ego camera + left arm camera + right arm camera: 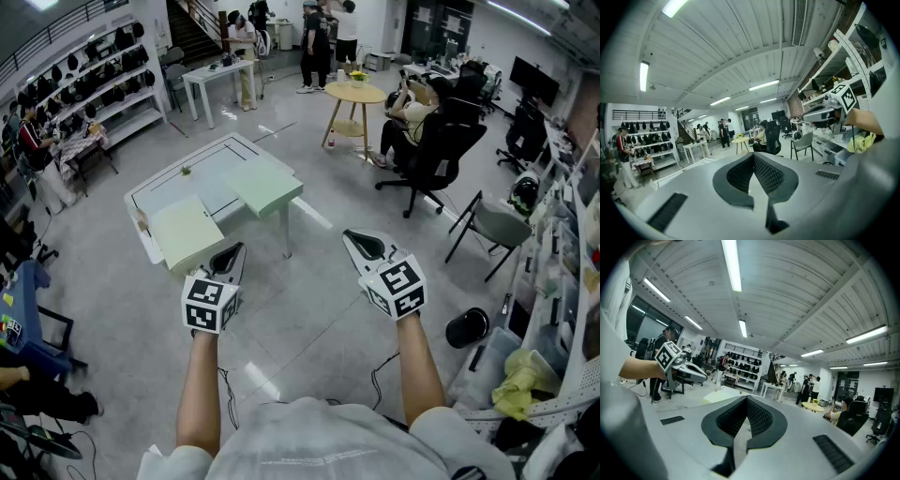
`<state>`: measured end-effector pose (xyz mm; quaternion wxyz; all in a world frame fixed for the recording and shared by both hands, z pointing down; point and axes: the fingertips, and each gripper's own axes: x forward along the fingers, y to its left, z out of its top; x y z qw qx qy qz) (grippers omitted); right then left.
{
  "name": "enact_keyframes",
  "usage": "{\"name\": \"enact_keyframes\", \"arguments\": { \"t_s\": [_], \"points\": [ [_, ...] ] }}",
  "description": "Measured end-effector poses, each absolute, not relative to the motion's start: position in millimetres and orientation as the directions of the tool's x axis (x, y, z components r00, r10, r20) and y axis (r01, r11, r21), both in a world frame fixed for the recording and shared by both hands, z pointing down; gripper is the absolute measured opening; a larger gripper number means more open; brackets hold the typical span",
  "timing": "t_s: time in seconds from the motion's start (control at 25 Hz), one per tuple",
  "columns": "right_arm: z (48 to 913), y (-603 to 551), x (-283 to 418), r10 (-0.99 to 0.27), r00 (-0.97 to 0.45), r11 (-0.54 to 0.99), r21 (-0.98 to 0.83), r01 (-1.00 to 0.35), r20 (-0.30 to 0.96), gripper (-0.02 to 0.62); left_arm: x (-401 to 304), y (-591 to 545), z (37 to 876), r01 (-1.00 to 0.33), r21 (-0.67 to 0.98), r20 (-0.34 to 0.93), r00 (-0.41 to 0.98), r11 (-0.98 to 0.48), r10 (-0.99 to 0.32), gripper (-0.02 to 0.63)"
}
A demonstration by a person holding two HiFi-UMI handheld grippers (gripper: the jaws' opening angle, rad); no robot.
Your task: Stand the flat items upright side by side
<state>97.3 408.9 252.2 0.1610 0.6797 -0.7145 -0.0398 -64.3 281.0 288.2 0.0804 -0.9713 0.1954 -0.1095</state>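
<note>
Two flat slabs lie on a low white table [150, 202]: a pale yellow slab [187, 232] at its near end and a pale green slab [262, 186] on its right side. Both lie flat, a little apart. My left gripper [236, 249] hovers in the air just right of the yellow slab's near corner, jaws shut and empty. My right gripper [352, 238] is held over the floor, well right of the table, also shut and empty. The left gripper view shows its shut jaws [753, 155] and the right gripper [825, 111]. In the right gripper view, the shut jaws [747, 398] point past a pale slab [719, 397].
A small green thing [186, 171] sits on the table's far part. A round wooden table [354, 92], a person in a black office chair [431, 150] and a grey chair [497, 225] stand to the right. Wall shelves [103, 75] line the left; cluttered racks [562, 281] the right.
</note>
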Motion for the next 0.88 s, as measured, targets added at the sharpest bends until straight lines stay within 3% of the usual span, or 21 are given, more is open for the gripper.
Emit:
{"name": "enact_keyframes", "arguments": {
  "t_s": [0.2, 0.36, 0.52, 0.72, 0.88],
  "points": [
    [251, 419, 120, -0.991, -0.048, 0.075, 0.225, -0.972, 0.122, 0.028, -43, 300, 286, -0.333, -0.208, 0.184, 0.910, -0.920, -0.371, 0.018],
    [256, 416, 143, -0.994, -0.025, 0.044, 0.175, -0.984, 0.110, 0.028, -32, 302, 273, -0.274, -0.019, 0.084, 0.958, -0.961, -0.275, 0.018],
    [259, 399, 165, -0.996, -0.002, 0.015, 0.138, -0.990, 0.094, 0.029, -18, 281, 266, -0.278, 0.108, -0.014, 0.960, -0.954, -0.281, 0.018],
    [271, 353, 182, -0.994, -0.016, 0.033, 0.160, -0.987, 0.105, 0.029, 11, 231, 291, -0.292, 0.108, 0.022, 0.956, -0.950, -0.292, 0.026],
    [273, 294, 211, -0.992, 0.013, 0.009, 0.174, -0.985, 0.125, 0.054, 43, 172, 315, -0.257, 0.116, 0.084, 0.965, -0.959, -0.249, 0.134]
  ]
}}
